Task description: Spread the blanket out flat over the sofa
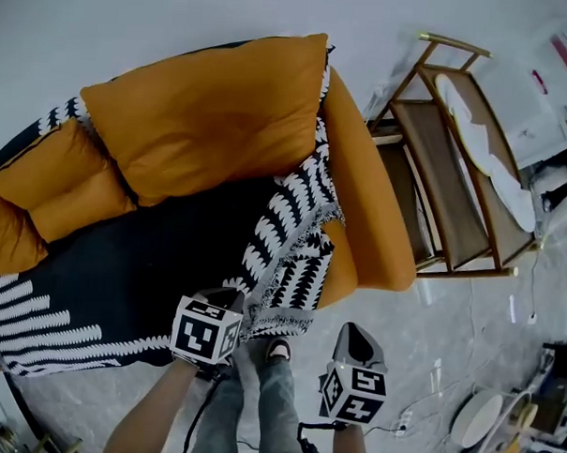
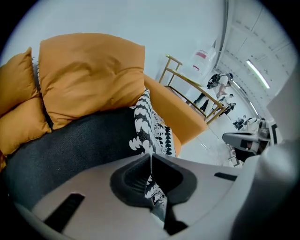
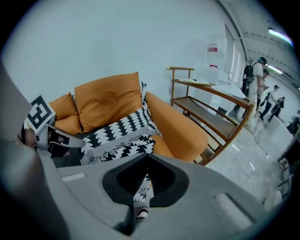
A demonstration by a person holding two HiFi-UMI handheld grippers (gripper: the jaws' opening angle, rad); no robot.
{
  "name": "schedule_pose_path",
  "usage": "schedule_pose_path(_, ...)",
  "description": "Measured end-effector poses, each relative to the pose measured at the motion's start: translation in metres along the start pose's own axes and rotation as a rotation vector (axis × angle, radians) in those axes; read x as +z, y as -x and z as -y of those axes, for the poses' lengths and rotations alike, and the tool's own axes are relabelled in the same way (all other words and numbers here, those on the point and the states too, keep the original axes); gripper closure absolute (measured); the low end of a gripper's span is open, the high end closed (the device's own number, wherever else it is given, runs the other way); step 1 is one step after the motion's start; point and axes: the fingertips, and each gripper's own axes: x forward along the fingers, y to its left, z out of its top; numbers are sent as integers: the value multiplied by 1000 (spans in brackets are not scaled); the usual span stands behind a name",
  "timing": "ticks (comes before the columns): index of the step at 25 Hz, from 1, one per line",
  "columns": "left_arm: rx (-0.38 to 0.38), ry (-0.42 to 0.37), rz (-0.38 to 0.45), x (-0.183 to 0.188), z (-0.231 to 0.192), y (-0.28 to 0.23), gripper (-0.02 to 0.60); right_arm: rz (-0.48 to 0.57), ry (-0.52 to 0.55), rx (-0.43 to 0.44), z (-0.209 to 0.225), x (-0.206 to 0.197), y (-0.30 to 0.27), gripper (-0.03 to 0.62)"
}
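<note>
The sofa (image 1: 377, 225) lies bare at its arm. Your left gripper (image 2: 151, 161) clamps the blanket (image 1: 284, 221), right gripper (image 3: 147, 157) closed empty; draw it across, taut.

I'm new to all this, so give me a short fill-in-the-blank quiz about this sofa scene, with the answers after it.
1. The sofa and its cushions are ___ in colour.
2. The left gripper is shut on the edge of the black-and-white ___.
3. On the floor beside the sofa's arm stands a ___ rack with sloping shelves.

Missing words: orange; blanket; wooden.
</note>
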Motion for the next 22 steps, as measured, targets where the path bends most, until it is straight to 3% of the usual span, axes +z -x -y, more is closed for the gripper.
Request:
schedule_pose_path(12, -69, -58, 21, 16, 46, 7, 571, 20, -66, -60, 24, -17, 22, 589)
schedule_pose_path(22, -147, -154, 12, 26, 108, -1, 571, 32, -136, -98, 48, -31, 33, 589)
